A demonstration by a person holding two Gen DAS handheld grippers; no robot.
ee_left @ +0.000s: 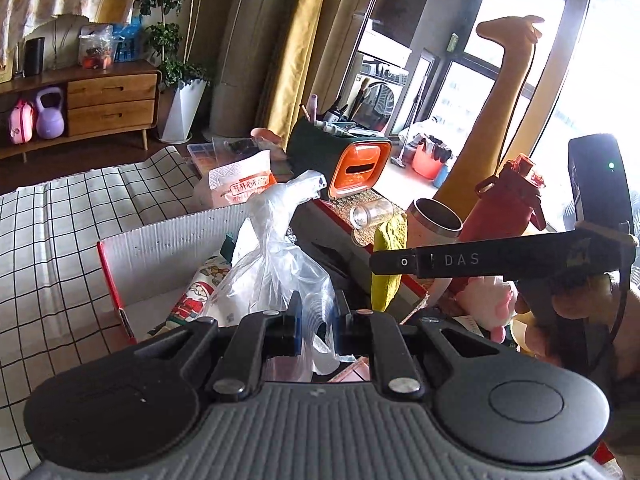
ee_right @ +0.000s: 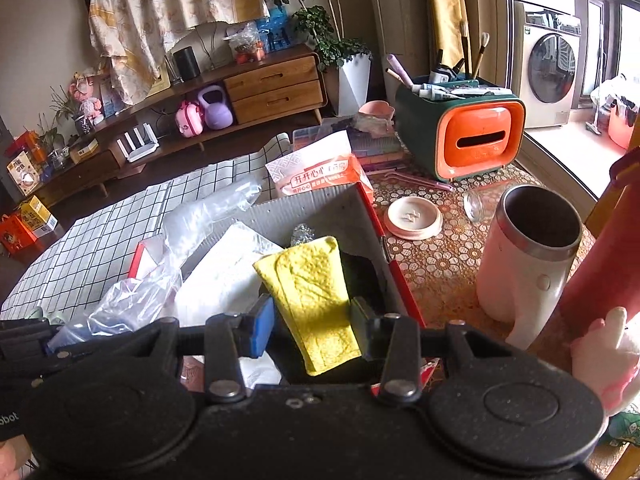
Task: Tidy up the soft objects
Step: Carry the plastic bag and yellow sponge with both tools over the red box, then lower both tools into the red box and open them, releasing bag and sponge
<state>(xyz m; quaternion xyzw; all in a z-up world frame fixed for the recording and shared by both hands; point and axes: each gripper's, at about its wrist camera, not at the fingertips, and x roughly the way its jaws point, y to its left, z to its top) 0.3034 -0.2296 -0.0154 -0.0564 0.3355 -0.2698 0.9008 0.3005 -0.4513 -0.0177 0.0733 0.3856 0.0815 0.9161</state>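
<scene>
My left gripper [ee_left: 316, 320] is shut on a clear plastic bag [ee_left: 276, 248] and holds it over the open cardboard box [ee_left: 160, 240]. The bag also shows in the right wrist view [ee_right: 160, 280] at the left. My right gripper [ee_right: 314, 324] stands open, its jaws apart on either side of a yellow cloth [ee_right: 312, 292] that hangs between them over the box's [ee_right: 328, 208] right part. The cloth also hangs at the box edge in the left wrist view [ee_left: 388, 264]. A Santa-print cloth [ee_left: 196, 296] and a white cloth [ee_right: 224, 276] lie inside the box.
A white steel-lined mug [ee_right: 532, 256], a red bottle [ee_left: 508, 204], a pink plush toy [ee_right: 604, 356], a pink lid [ee_right: 414, 216], a glass jar [ee_left: 370, 214] and an orange-green organizer [ee_right: 464, 132] crowd the patterned table at the right. A checked cloth [ee_right: 100, 240] lies left of the box.
</scene>
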